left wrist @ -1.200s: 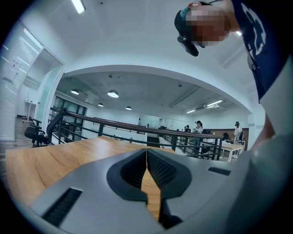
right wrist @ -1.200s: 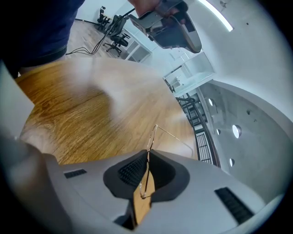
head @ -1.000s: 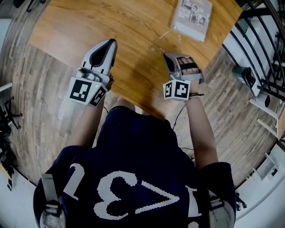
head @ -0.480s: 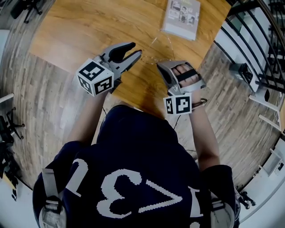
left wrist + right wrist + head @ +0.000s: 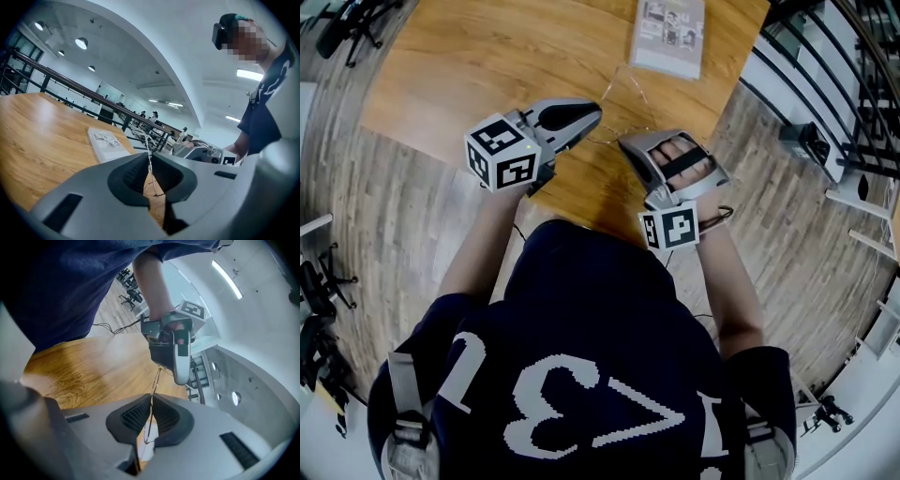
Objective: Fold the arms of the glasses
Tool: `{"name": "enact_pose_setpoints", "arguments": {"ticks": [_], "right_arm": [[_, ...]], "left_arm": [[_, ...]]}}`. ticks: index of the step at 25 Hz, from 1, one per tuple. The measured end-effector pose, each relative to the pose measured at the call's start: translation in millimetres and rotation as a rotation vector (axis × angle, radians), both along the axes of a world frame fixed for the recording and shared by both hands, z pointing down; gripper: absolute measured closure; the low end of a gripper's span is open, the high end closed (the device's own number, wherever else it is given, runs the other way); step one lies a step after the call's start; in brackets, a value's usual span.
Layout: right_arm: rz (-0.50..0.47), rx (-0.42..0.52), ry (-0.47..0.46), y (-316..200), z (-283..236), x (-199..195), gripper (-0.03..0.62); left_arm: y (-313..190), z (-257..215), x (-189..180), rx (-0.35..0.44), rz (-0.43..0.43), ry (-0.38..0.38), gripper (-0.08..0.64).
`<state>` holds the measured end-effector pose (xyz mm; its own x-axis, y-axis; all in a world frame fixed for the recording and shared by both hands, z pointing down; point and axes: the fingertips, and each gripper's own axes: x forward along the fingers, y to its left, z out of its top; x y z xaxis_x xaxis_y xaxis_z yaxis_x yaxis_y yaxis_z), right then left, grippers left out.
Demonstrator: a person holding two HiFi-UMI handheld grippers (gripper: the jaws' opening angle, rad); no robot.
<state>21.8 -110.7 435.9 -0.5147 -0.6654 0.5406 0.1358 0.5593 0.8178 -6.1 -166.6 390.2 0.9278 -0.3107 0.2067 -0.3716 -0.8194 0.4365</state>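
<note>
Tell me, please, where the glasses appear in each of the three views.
Head view: the glasses are a thin wire frame above centre, between the left hand-held gripper and the right hand-held gripper.
Left gripper view: bottom centre, a wire between the pads, which have just been closing on it.
Right gripper view: bottom centre, a wire clamped between the pads.
Shared landmark: the wooden table.

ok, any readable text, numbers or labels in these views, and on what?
"31": large white print on the back of the person's dark shirt; the characters beside it are unclear.
White booklet: print too small to read.
Marker cubes: black-and-white square codes only, no words.
</note>
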Motion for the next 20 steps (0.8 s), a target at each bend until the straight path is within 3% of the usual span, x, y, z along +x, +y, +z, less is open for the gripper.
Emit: {"name": "enact_pose_setpoints", "arguments": {"ticks": [6, 12, 20], "right_arm": [[-0.006, 0.003, -0.001, 1.6, -0.3, -1.2, 0.558], [-0.028, 0.001, -0.003, 4.7, -3.3, -4.1, 0.558], [-0.062, -0.004, 0.017, 11.5, -1.4, -7.6, 0.558]], "left_arm": [[6.5, -4.9, 8.0, -0.036, 0.085, 0.036, 0.531], [11.0, -2.3, 12.3, -0.057, 0.146, 0.025, 0.531], [28.9, 9.2, 27.0, -0.074, 0.274, -0.055, 0.534]]}}
